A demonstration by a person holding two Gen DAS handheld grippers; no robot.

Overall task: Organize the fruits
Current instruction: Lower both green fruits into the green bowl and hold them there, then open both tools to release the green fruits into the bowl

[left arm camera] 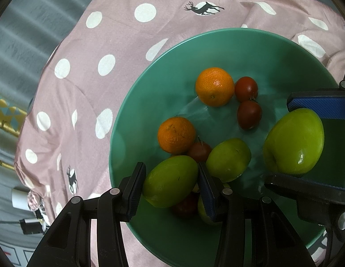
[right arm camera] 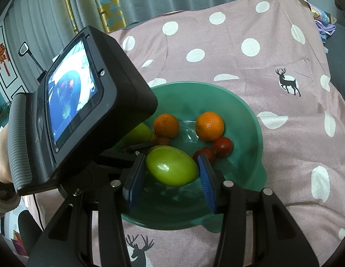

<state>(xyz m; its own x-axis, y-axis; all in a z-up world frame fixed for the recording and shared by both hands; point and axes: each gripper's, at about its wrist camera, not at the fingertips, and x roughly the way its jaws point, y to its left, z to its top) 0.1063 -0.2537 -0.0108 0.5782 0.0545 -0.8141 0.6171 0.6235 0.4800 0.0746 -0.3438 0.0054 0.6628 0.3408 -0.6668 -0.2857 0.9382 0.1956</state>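
A green bowl point(left arm camera: 137, 102) is sitting on the spotted pink cloth, holding the fruit. Two oranges point(left arm camera: 214, 86) point(left arm camera: 176, 134) are resting near its middle, well apart from each other. Two dark red tomatoes point(left arm camera: 246, 88) point(left arm camera: 249, 114) are touching beside the farther orange; a third point(left arm camera: 198, 151) is nestling against the nearer one. Three glossy green apples are showing: one point(left arm camera: 170, 181) is sitting pinched between black fingers, one point(left arm camera: 228, 159) is lying just beside it, one point(left arm camera: 293, 141) is being held above the bowl's right side.
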